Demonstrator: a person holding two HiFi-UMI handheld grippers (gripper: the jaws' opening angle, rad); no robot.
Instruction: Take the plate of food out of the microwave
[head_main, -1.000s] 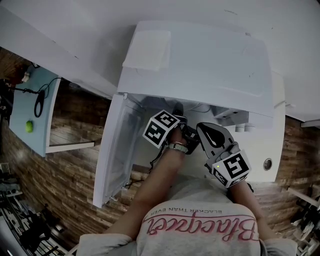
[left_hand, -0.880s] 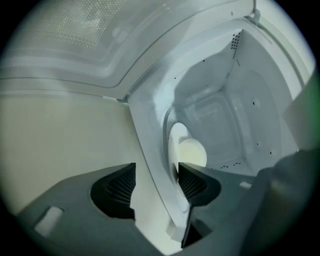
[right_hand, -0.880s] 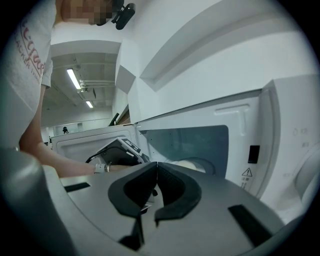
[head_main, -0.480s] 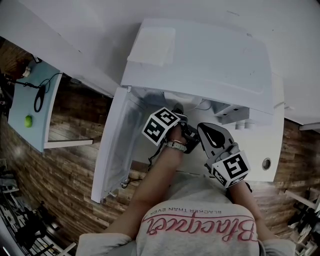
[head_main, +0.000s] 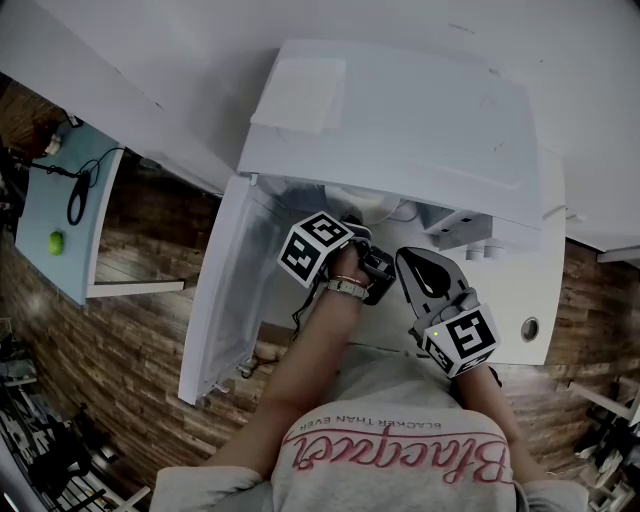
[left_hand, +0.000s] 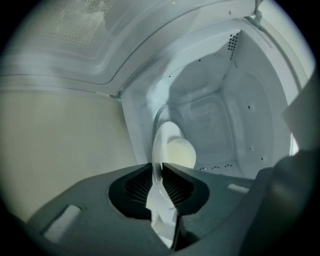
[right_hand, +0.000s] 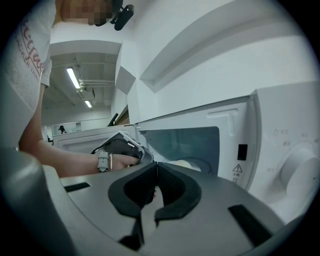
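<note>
The white microwave (head_main: 400, 110) stands with its door (head_main: 225, 300) swung open to the left. My left gripper (head_main: 352, 228) reaches into the cavity. In the left gripper view, the left gripper (left_hand: 161, 165) has just been closing, and its pads now pinch the near rim of a white plate (left_hand: 162, 145). The plate is seen edge-on and carries a pale round piece of food (left_hand: 181, 152). My right gripper (head_main: 412, 262) hovers outside the opening. In the right gripper view, the right gripper (right_hand: 156, 165) is shut on nothing and faces the plate (right_hand: 192, 164).
The control panel with its dial (right_hand: 300, 167) is right of the opening. A folded white sheet (head_main: 298, 95) lies on top of the microwave. At far left, a light blue table (head_main: 45, 170) holds a green ball (head_main: 57, 243) and a black cable (head_main: 78, 205).
Both hands stay almost where they were. The marker cube on the left gripper has edged slightly left and toward the microwave opening. The right gripper has not moved.
</note>
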